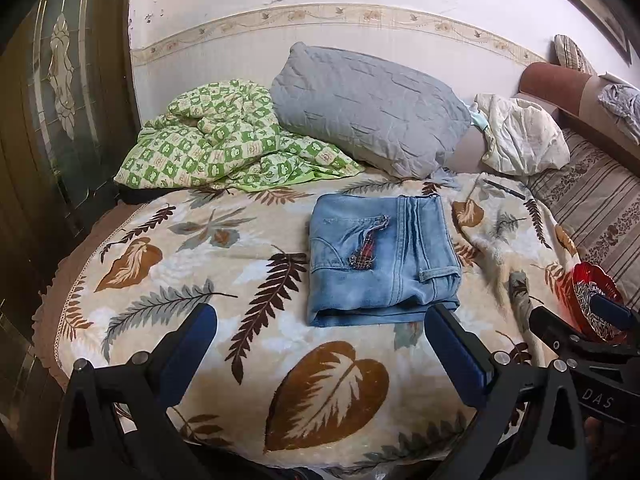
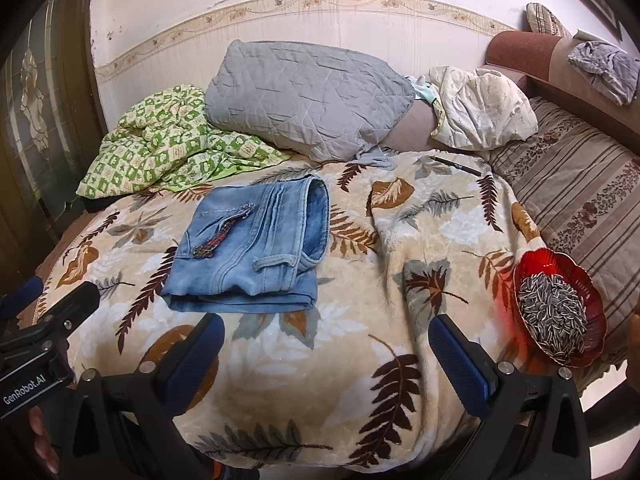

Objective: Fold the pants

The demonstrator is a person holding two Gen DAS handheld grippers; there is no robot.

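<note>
1. Jeans (image 1: 382, 258): they lie on the leaf-print blanket (image 1: 328, 392) in the middle of the bed, already folded into a compact, near-square bundle, waistband and belt loop on top. From where I stand the job looks all but finished.

2. The left gripper (image 1: 320, 344) hangs just short of the bundle's near edge, jaws spread wide and holding nothing. The right gripper (image 2: 326, 354) is the same: gaping, empty, over bare blanket off to the bundle's right.

3. Biggest risk, to my eye: the left gripper's right-hand finger sits very near the bundle's front corner. A nudge forward could catch the loose lower layers there and drag the fold open.

4. The red dish of sunflower seeds (image 2: 560, 308) rests on the bed's edge, close by the right gripper. A careless swing could tip it and scatter seeds everywhere.

5. The blanket is soft and rumpled to the right of the jeans; pressing on it might shift the bundle or skew its edges.

6. A pen (image 2: 458, 164) lies farther back, well clear.
</note>
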